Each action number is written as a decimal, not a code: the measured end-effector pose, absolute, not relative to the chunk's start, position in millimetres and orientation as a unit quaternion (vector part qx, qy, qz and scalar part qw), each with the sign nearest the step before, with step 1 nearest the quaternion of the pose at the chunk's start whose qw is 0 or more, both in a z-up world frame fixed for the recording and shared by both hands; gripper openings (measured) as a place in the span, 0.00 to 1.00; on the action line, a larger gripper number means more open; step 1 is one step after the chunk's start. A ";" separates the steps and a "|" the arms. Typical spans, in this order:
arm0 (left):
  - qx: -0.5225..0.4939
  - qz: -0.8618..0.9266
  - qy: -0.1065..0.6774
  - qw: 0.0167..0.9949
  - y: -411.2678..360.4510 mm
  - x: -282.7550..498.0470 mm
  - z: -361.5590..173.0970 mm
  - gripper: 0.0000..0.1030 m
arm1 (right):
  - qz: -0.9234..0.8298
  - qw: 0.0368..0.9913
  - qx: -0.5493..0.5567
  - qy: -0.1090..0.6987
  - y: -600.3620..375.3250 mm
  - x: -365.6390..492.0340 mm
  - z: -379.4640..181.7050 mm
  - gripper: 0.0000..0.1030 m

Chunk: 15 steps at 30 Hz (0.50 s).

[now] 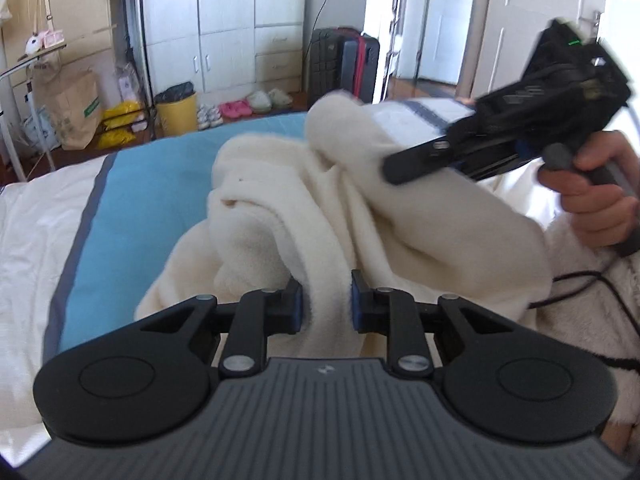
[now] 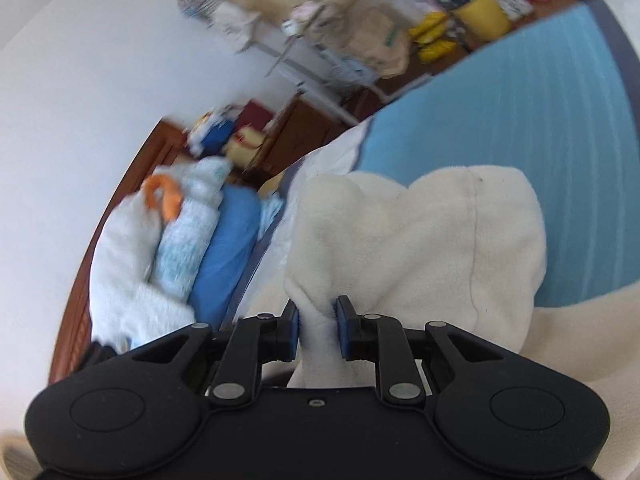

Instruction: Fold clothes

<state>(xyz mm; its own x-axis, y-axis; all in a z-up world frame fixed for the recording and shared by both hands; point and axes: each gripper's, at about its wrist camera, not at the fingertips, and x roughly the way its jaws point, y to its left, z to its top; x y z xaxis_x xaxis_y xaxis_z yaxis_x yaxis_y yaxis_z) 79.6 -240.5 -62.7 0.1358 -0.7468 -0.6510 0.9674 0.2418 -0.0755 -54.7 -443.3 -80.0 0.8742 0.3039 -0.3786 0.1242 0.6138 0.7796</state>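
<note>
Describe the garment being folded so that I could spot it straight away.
Find the bed with the blue cover. On it lies a cream fleece garment, thick and fuzzy, bunched into soft folds, with the left gripper and right gripper each pinching a fold. Unlike the smooth white sheet alongside, it is plush and off-white.

Home bedroom, probably: bed (image 1: 132, 200), wardrobe (image 1: 224, 20), slippers (image 1: 236, 109).

White wardrobe (image 1: 224, 24) on far wall, yellow bin (image 1: 178, 112) and paper bag (image 1: 70, 114) on brown floor, open door (image 1: 436, 20) bright.
</note>
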 end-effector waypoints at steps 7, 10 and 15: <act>0.164 -0.543 0.378 0.732 -280.1 114.7 -80.9 0.27 | 0.011 0.890 0.355 0.285 -433.7 -40.4 -71.1 0.22; 0.229 -0.523 0.343 0.746 -293.6 105.1 -94.6 0.16 | 0.021 0.898 0.358 0.254 -436.9 -55.5 -64.1 0.21; 0.248 -0.478 0.259 0.802 -298.2 110.3 -62.2 0.15 | -0.033 0.930 0.296 0.217 -443.6 -56.9 -40.0 0.18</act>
